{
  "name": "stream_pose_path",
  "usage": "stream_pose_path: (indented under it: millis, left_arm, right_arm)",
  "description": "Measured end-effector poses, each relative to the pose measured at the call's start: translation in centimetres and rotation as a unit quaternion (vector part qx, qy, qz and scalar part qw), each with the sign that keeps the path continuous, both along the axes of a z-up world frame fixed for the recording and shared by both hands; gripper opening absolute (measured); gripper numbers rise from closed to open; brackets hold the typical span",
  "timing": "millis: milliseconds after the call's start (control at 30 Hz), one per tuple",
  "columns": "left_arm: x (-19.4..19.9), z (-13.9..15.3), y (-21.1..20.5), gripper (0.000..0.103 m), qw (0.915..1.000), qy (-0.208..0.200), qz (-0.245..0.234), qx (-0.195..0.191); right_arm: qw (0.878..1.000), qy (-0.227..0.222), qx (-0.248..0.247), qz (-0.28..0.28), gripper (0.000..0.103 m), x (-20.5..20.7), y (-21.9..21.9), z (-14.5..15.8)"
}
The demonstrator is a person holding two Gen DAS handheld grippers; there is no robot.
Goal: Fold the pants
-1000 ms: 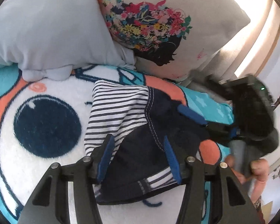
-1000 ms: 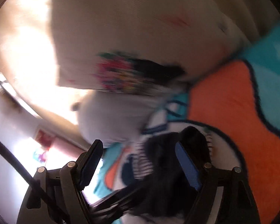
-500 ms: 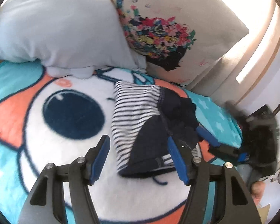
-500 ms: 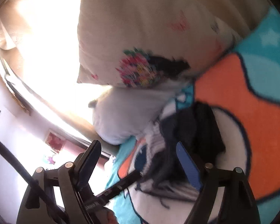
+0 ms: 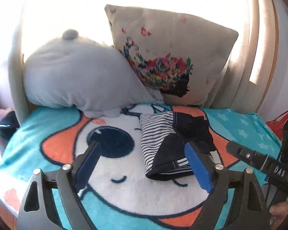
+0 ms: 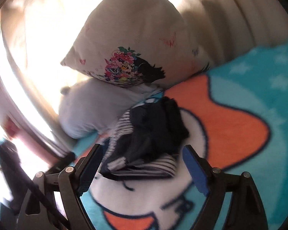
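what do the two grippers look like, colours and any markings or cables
Left gripper: black angular frame, silver bolts, blue pads on the fingers. Right gripper: same black frame, silver bolts, blue pads, with a black cable running past it; in the left view its body carries white lettering.

Strong backlight from the window, fisheye views, one sharp and one smeared.

Left wrist view: daylight behind the floral pillow (image 5: 170, 57) and grey pillow (image 5: 82, 76) blows the upper area out to white; blanket (image 5: 48, 126) evenly lit and in focus; straight lines bow near the dark circular rim. Right wrist view: motion blur throughout, heaviest at the left edge and on the curtain (image 6: 220, 19); glare at upper left; folded pants (image 6: 151, 126) soft, dark folds without detail.
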State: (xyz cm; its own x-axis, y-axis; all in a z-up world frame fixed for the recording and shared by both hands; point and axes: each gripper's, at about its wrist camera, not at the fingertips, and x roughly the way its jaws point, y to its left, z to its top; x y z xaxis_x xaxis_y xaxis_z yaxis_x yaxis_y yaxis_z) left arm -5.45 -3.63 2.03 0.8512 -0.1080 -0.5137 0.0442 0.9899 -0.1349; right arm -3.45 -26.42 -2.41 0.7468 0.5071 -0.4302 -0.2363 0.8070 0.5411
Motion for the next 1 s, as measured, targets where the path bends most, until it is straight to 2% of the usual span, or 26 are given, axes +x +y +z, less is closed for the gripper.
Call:
stream_pose_path:
  millis: [133, 200, 267, 333, 400, 533, 667, 767, 1000]
  left_arm:
    - [-1.0, 0.2, 0.5, 0.093, 0.9998, -0.007, 0.016, 0.006]
    - [-1.2, 0.2, 0.7, 0.093, 0.9997, -0.004, 0.023, 0.008]
    - [-1.5, 0.2, 1.0, 0.093, 0.9996, 0.003, 0.029, 0.007]
    - [-1.9, 0.2, 1.2, 0.093, 0.9993, 0.005, 0.037, 0.006]
    - [-2.1, 0.1, 1.2, 0.093, 0.9988, 0.006, 0.048, 0.012]
    - [-2.7, 0.2, 0.8, 0.093, 0.9982, 0.000, 0.052, 0.028]
    - [-3.6, 0.7, 0.4, 0.097, 0.9950, -0.025, 0.071, 0.065]
    - [-4.0, 0.9, 0.2, 0.100, 0.9913, -0.041, 0.086, 0.090]
    - [-3.6, 0.2, -0.4, 0.100, 0.9870, -0.030, 0.096, 0.125]
  right_arm:
    - [0.998, -0.009, -0.060, -0.022, 0.090, -1.5, 0.7, 0.7]
    - [0.996, -0.015, -0.084, -0.033, 0.094, -1.9, 0.8, 0.9]
    - [0.992, 0.011, -0.123, -0.037, 0.094, -1.3, 1.0, 0.5]
    - [0.994, 0.014, -0.107, -0.032, 0.093, -1.7, 0.7, 0.8]
    - [0.996, -0.012, -0.088, -0.017, 0.093, -3.0, 0.7, 1.9]
    - [0.990, -0.031, -0.137, -0.023, 0.094, -4.0, 1.9, 2.6]
    - [0.991, -0.029, -0.127, -0.018, 0.094, -4.5, 2.0, 2.4]
    - [0.989, -0.034, -0.139, -0.022, 0.094, -5.0, 2.6, 2.2]
    - [0.985, -0.034, -0.168, -0.013, 0.094, -5.6, 4.3, 1.5]
